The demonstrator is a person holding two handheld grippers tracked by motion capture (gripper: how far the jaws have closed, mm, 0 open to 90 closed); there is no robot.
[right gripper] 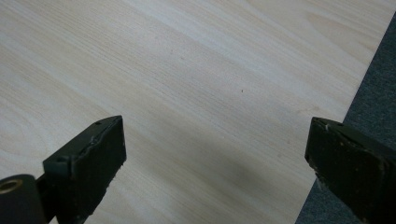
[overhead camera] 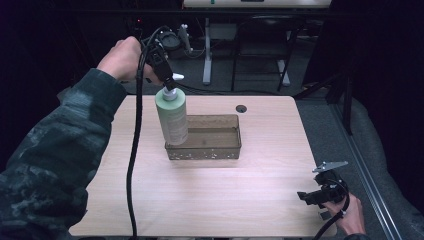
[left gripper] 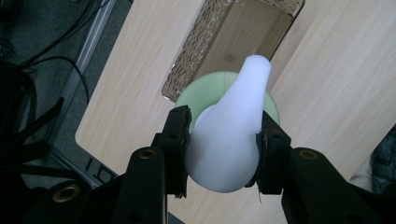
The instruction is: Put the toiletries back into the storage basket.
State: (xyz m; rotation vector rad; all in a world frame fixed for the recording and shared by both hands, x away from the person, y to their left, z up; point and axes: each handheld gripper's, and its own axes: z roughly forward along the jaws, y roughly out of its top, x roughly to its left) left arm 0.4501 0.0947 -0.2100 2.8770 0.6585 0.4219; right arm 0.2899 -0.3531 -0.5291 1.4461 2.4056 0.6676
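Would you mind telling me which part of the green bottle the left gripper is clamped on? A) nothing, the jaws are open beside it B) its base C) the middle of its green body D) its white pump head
D: in the left gripper view, the left gripper has both jaws pressed against the white pump head atop the green bottle.

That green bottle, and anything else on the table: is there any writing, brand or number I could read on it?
None can be read.
Green bottle: a paler label patch on its side, print too blurred to read.
White pump top, held by the left tongs: plain, no marks.
Clear brown bin: speckled pattern, no lettering.
Wooden table: bare grain, no text.
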